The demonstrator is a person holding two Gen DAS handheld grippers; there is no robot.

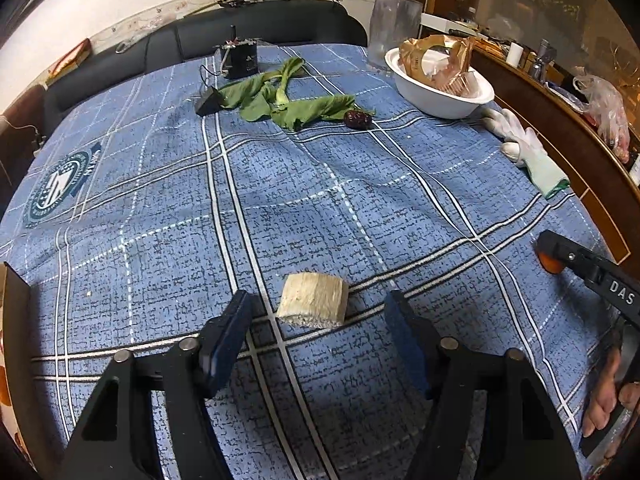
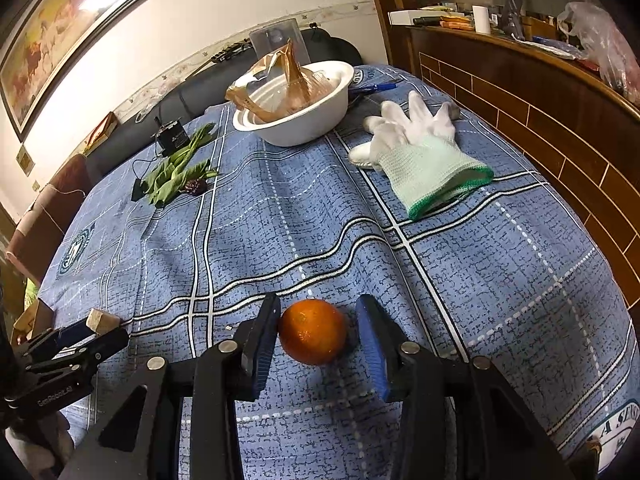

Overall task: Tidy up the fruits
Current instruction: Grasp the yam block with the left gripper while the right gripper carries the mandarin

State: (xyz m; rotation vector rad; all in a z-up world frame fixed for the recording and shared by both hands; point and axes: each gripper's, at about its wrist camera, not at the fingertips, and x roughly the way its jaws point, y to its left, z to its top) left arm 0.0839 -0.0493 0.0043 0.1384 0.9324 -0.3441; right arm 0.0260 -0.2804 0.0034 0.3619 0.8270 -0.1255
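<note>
An orange (image 2: 313, 331) lies on the blue checked tablecloth between the open fingers of my right gripper (image 2: 318, 320); the left pad is near its skin and the right pad stands apart. In the left wrist view the orange (image 1: 549, 262) peeks out beside the right gripper at the right edge. My left gripper (image 1: 318, 312) is open around a pale cut block (image 1: 313, 300) lying on the cloth, not touching it. A dark red fruit (image 1: 357, 119) lies by green leaves (image 1: 280, 98) far back. A white bowl (image 1: 440, 96) holds a torn brown bag.
A white work glove (image 2: 420, 152) lies on the right of the cloth near a wooden sideboard (image 2: 540, 92). A small black device (image 1: 239, 60) with wires and a clear container (image 1: 394, 28) stand at the far edge. A dark sofa runs behind the table.
</note>
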